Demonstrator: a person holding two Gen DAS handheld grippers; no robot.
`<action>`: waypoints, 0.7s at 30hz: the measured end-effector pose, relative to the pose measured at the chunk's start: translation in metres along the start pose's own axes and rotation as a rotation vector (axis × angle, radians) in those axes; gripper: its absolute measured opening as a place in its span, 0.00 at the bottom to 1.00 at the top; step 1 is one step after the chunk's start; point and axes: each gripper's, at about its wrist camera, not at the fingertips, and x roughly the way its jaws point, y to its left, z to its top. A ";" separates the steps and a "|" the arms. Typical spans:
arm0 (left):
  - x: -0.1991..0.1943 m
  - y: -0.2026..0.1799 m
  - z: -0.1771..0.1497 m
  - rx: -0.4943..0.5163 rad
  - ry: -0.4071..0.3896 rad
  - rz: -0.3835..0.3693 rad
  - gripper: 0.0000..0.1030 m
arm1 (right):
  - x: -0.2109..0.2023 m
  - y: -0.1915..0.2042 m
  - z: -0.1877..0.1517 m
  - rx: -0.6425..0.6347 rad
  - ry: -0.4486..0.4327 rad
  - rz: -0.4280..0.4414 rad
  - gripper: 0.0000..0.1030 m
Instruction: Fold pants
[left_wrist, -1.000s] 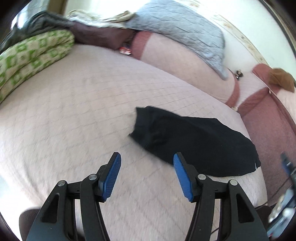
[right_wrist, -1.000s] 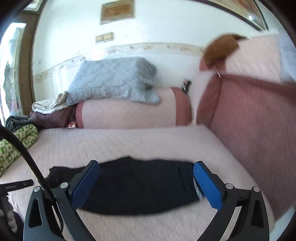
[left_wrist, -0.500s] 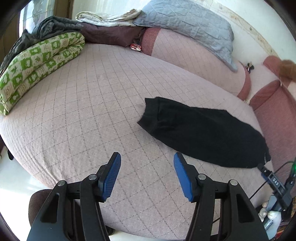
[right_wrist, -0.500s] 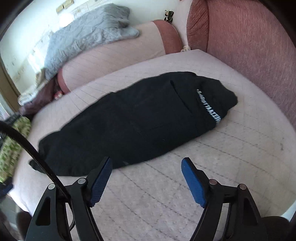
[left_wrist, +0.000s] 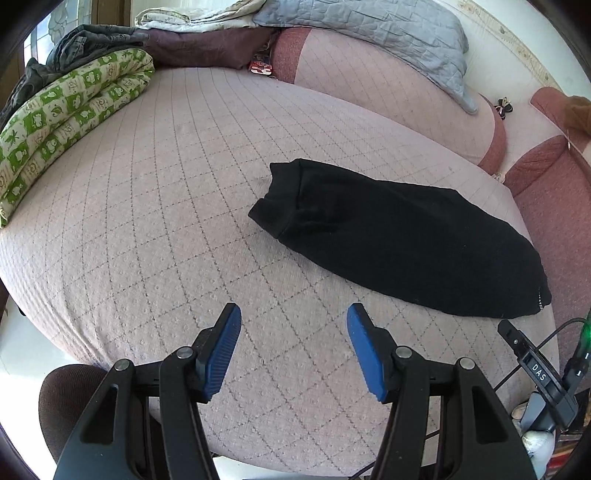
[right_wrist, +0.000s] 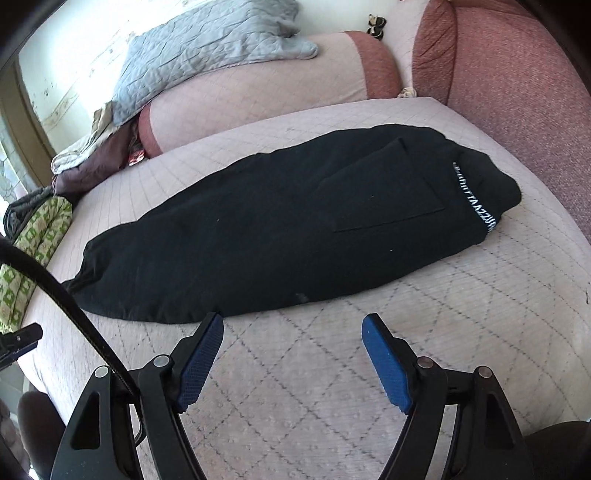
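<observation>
Black pants (left_wrist: 399, 236) (right_wrist: 280, 229) lie flat on the pink quilted bed, folded lengthwise, leg cuffs to the left and the lettered waistband (right_wrist: 476, 199) to the right. My left gripper (left_wrist: 293, 314) is open over bare quilt, short of the cuff end, with nothing between its blue pads. My right gripper (right_wrist: 291, 321) is open too, hovering just in front of the pants' near edge; its left fingertip (right_wrist: 212, 325) almost meets the fabric. Neither holds anything.
A green-patterned folded quilt (left_wrist: 62, 107) and dark clothes lie at the bed's left. A grey pillow (left_wrist: 380, 33) rests on a pink bolster at the back. A maroon cushion (right_wrist: 517, 81) borders the right. A cable with a small black box (left_wrist: 535, 369) hangs at the bed's front right.
The right gripper dropped and tilted down toward the pants, its jaws narrowing somewhat. The left gripper shifted a little, so the pants sit farther up and right in its view.
</observation>
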 end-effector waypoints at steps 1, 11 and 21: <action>0.000 -0.001 0.000 0.005 0.000 0.003 0.57 | 0.001 0.000 -0.001 0.000 0.005 0.003 0.80; -0.004 -0.018 -0.004 0.080 -0.030 0.060 0.57 | 0.006 0.004 -0.005 -0.010 0.028 0.012 0.81; -0.007 -0.020 -0.007 0.115 -0.048 0.113 0.57 | 0.008 0.008 -0.007 -0.041 0.028 -0.008 0.83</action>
